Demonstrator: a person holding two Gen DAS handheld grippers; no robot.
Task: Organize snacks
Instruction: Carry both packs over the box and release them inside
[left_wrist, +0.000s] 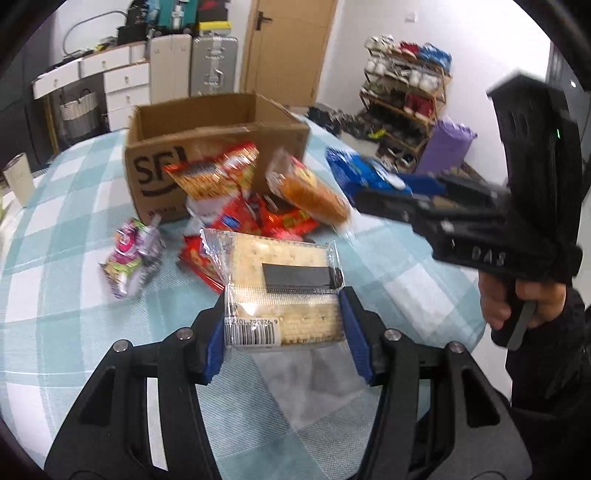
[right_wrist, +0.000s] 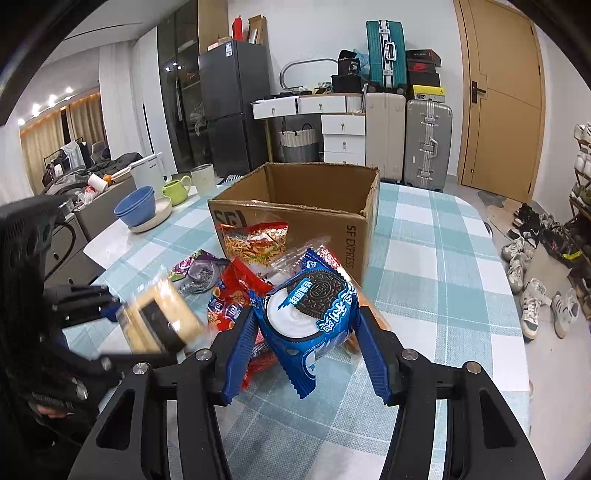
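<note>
My left gripper (left_wrist: 282, 308) is shut on a clear pack of crackers (left_wrist: 280, 266) and holds it above the checked tablecloth; the pack also shows blurred in the right wrist view (right_wrist: 159, 317). My right gripper (right_wrist: 308, 325) is shut on a blue Oreo pack (right_wrist: 310, 314), which also shows in the left wrist view (left_wrist: 364, 173). An open cardboard box (left_wrist: 218, 125) (right_wrist: 306, 206) stands behind a pile of snacks: red packets (left_wrist: 258, 218), a noodle bag (right_wrist: 253, 240), a cake roll (left_wrist: 310, 192) and a purple packet (left_wrist: 129, 258).
Blue bowls on a plate (right_wrist: 138, 208), a green mug (right_wrist: 176, 188) and a white cup (right_wrist: 202, 179) stand at the table's far left. Suitcases, drawers and a door are behind. A shoe rack (left_wrist: 402, 88) and shoes are off the table's right side.
</note>
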